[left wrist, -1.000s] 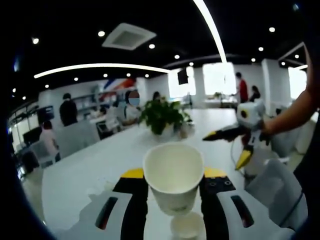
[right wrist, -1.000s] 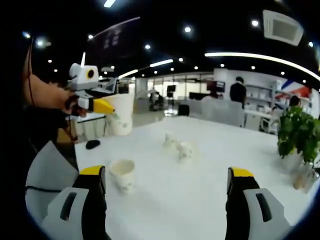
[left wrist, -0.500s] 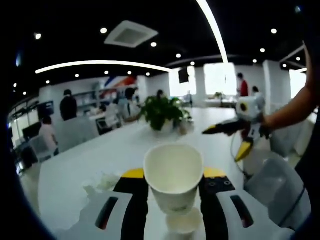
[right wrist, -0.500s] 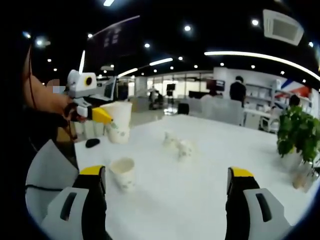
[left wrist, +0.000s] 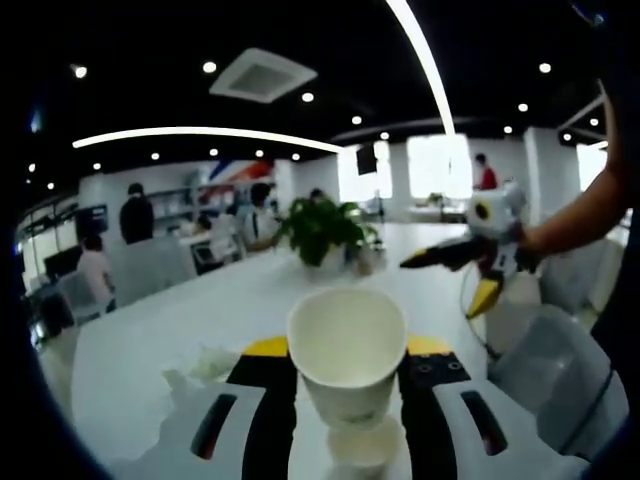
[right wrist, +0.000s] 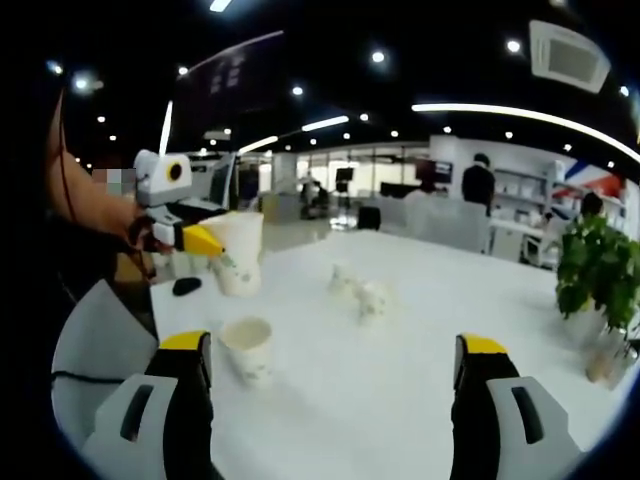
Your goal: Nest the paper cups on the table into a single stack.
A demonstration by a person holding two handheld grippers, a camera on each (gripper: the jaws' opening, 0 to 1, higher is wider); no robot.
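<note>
My left gripper (left wrist: 347, 372) is shut on a white paper cup (left wrist: 347, 345), held upright above the table. Right under it, between the jaws, a second paper cup (left wrist: 362, 447) stands on the white table (left wrist: 200, 330). In the right gripper view the same standing cup (right wrist: 247, 348) sits near my left jaw, and the left gripper (right wrist: 215, 243) holds its cup (right wrist: 240, 255) in the air behind it. My right gripper (right wrist: 333, 350) is open with nothing between its jaws; it also hangs open over the table's edge (left wrist: 447, 282), a hand holding it.
Crumpled white paper (right wrist: 360, 290) lies mid-table. A potted plant (right wrist: 598, 272) stands at the far right, and a small black object (right wrist: 185, 286) rests near the table's left edge. Grey chairs (right wrist: 95, 345) stand close by. People sit and stand in the office behind.
The left gripper has sunk a little with its cup, closer over the cup standing on the table. The right gripper has stayed open and almost still.
</note>
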